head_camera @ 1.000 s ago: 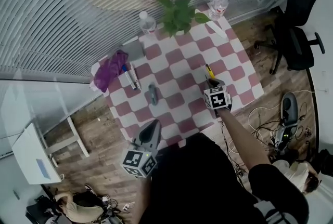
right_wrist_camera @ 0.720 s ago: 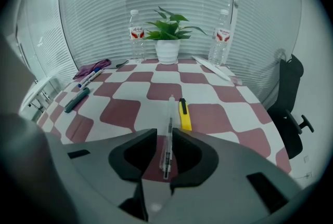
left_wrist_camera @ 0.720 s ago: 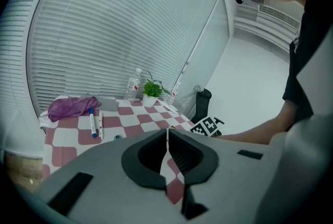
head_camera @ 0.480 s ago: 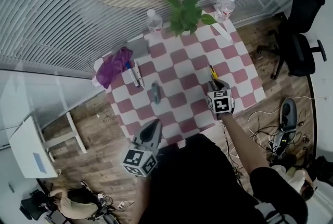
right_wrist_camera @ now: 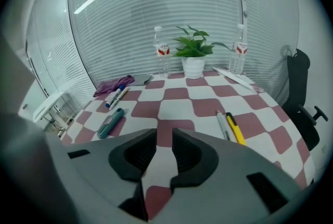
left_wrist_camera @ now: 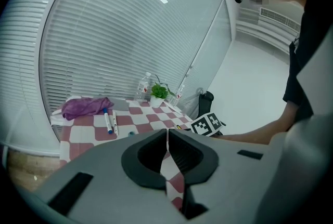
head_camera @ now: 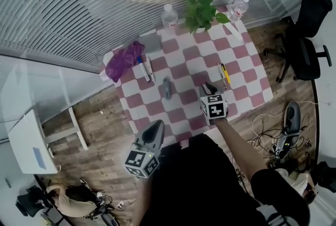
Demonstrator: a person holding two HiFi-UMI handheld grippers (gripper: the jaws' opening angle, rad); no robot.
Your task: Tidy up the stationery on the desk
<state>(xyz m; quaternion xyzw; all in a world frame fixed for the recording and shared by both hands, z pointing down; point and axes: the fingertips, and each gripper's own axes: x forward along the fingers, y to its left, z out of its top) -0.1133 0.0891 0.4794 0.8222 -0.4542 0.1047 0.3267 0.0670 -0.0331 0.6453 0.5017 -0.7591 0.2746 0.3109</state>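
Head view: my left tongs (head_camera: 156,126) hang over the lower edge of the checkered surface (head_camera: 184,65), and my right tongs (head_camera: 209,87) are mid-frame.
Left gripper view: they are pressed together, empty.
Right gripper view: they have just been opening and hold nothing. A slim yellow pen (right_wrist_camera: 235,128) lies lower right, and a rounded teal tool (right_wrist_camera: 110,122) lies left.

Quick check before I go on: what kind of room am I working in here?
Probably an office or lab corner by a window. Slatted blinds run along the wall, a black office chair stands beside the checked table, and the floor is wood.
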